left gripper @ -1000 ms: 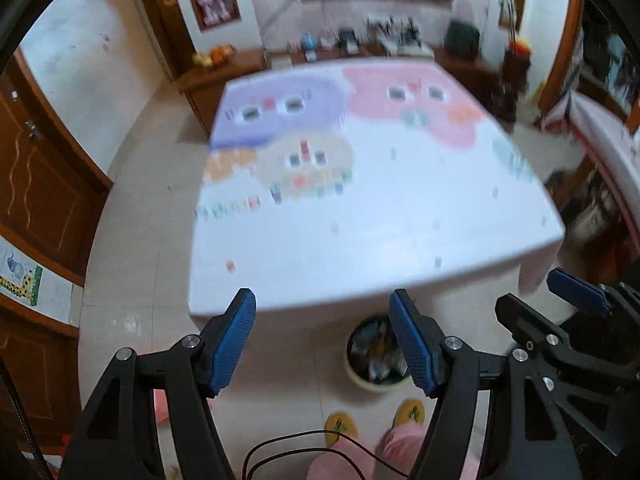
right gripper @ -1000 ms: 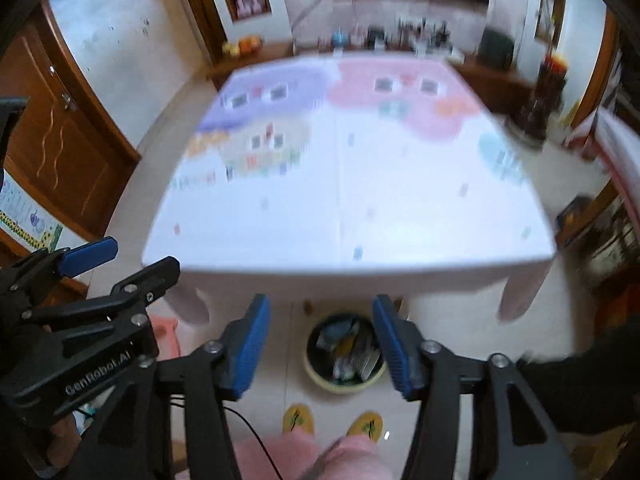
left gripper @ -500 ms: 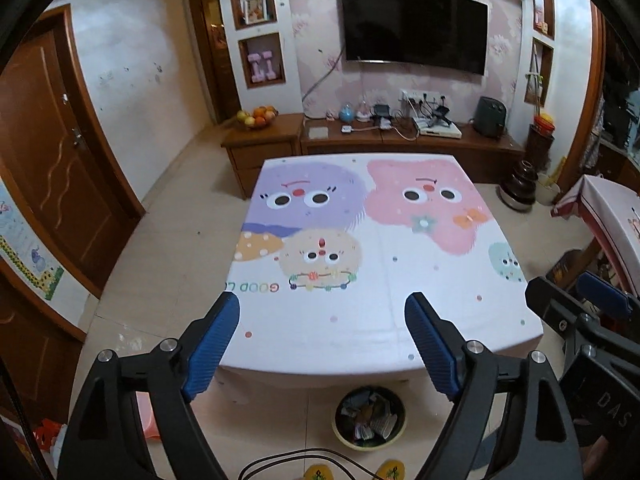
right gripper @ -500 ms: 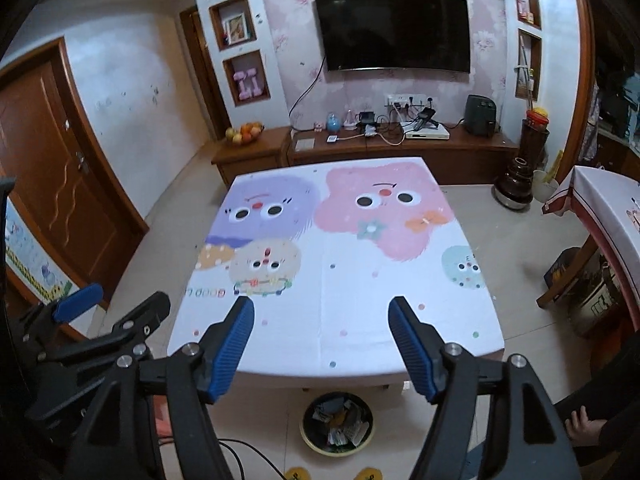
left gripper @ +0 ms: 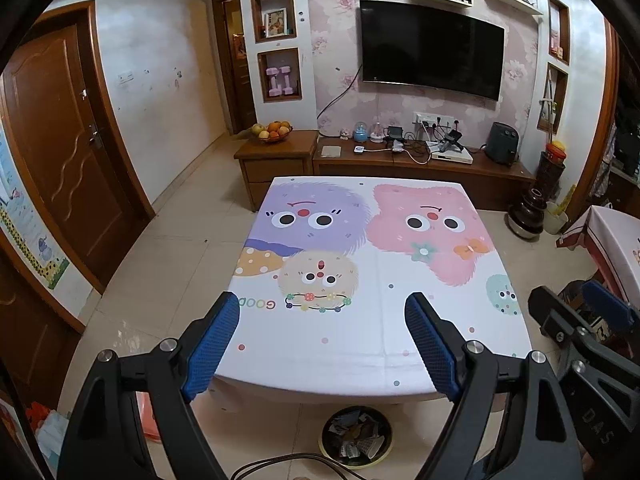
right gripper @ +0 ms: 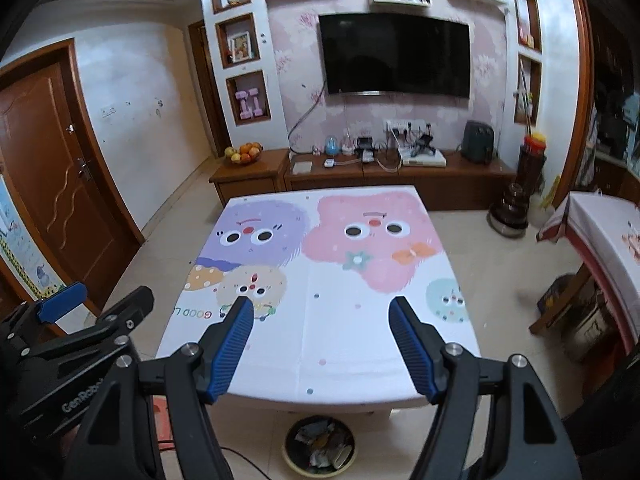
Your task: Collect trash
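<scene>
A round trash bin (left gripper: 356,438) holding crumpled wrappers stands on the floor under the near edge of the table; it also shows in the right wrist view (right gripper: 320,446). The table (left gripper: 360,356) wears a white cloth with cartoon monsters, and I see no loose trash on it. My left gripper (left gripper: 322,322) is open and empty, held high above the table's near edge. My right gripper (right gripper: 322,316) is open and empty beside it. Each gripper's body shows at the edge of the other's view.
A wooden TV cabinet (left gripper: 400,168) with a fruit bowl (left gripper: 272,132) and cables runs along the far wall under a TV (left gripper: 430,52). Wooden doors (left gripper: 60,152) stand on the left. A second clothed table (right gripper: 604,232) is on the right. Tiled floor surrounds the table.
Both grippers have risen and tilted up from looking down at the bin and table edge to a high view of the whole room. Both stayed open and empty.
</scene>
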Demonstrator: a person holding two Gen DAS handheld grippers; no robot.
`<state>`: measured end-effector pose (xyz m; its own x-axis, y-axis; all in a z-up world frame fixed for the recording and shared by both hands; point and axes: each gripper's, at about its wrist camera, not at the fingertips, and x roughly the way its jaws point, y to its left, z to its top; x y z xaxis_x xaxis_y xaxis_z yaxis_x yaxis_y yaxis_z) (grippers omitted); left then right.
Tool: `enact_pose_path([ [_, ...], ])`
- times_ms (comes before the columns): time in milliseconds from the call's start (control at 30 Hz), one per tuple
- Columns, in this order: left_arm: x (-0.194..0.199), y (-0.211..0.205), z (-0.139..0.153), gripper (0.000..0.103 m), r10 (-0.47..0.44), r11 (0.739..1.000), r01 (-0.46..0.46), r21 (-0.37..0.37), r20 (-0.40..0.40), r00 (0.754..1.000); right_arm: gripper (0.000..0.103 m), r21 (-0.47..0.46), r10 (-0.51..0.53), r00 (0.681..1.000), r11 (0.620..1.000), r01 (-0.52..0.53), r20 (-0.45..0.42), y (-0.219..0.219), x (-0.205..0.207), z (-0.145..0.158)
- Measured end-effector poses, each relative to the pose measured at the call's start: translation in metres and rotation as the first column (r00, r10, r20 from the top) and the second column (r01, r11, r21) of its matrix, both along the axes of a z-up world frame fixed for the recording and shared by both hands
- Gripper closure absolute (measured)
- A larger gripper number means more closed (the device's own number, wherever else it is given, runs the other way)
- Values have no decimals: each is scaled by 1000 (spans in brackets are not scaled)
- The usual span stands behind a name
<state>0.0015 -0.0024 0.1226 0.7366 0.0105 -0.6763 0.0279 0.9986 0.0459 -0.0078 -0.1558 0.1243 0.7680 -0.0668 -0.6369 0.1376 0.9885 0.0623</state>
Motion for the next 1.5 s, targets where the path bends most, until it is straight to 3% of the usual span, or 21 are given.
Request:
enact_pose_path([
  [1500, -5, -6, -7, 19, -30, 999, 31, 22, -20, 999, 32, -8, 6, 1000, 1000, -6, 3, 1, -10, -4],
])
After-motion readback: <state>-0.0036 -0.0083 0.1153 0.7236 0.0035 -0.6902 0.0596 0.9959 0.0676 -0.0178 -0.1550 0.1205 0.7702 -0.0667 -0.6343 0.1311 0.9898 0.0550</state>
